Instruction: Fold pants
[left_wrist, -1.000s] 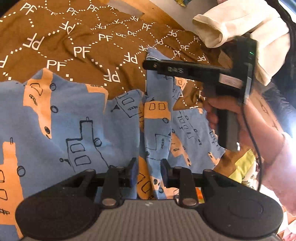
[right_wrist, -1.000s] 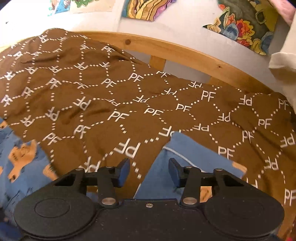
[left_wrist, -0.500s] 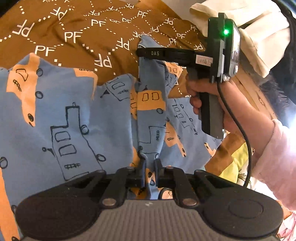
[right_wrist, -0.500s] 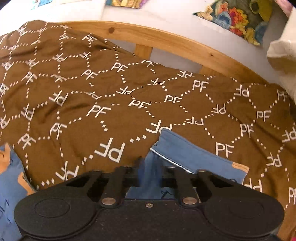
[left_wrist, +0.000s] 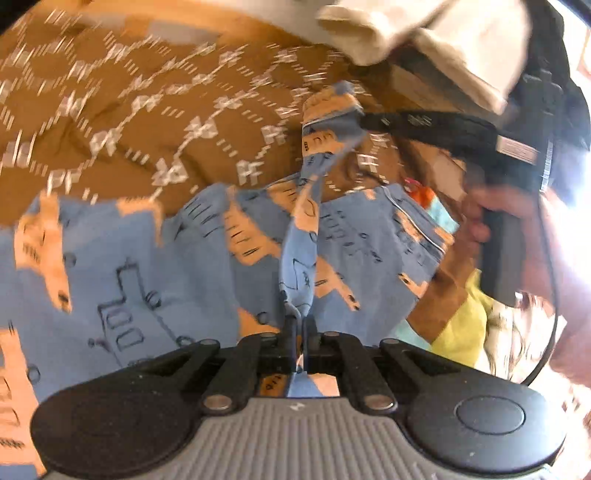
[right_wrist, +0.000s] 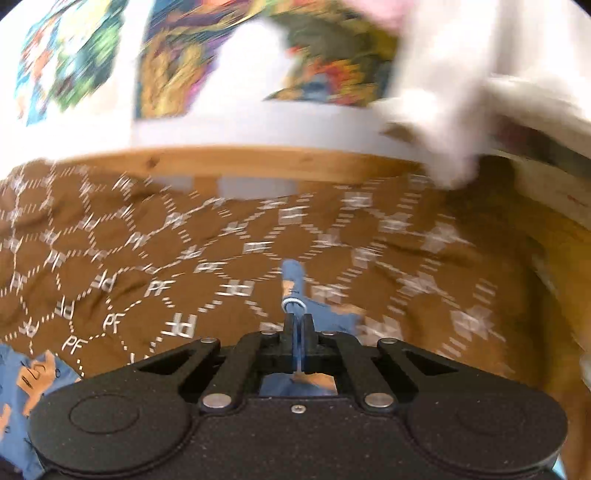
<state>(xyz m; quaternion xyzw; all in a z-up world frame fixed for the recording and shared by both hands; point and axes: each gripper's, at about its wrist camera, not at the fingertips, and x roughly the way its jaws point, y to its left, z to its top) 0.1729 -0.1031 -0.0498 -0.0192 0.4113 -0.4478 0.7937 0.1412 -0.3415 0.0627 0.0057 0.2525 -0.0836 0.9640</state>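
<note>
The pants (left_wrist: 147, 266) are light blue with orange and black drawings and lie on a brown bedspread (left_wrist: 129, 122). My left gripper (left_wrist: 300, 325) is shut on a lifted ridge of the pants fabric. My right gripper (right_wrist: 297, 325) is shut on the pants' far edge (right_wrist: 293, 280) and shows in the left wrist view (left_wrist: 364, 120), holding that edge above the bedspread. The fabric stretches taut between both grippers. A bit of the pants shows at the lower left of the right wrist view (right_wrist: 26, 376). Both views are motion blurred.
The brown bedspread (right_wrist: 184, 258) with white "PF" print covers the bed. A wooden bed rail (right_wrist: 240, 162) runs behind it against a white wall with colourful pictures (right_wrist: 207, 55). A cream cloth (left_wrist: 424, 40) hangs at the right. Yellow fabric (left_wrist: 465, 321) lies beside the pants.
Both grippers closed on the pants a second ago, then lifted. The pinched edge has risen off the bedspread and is pulled taut between them. Both views now blur with motion.
</note>
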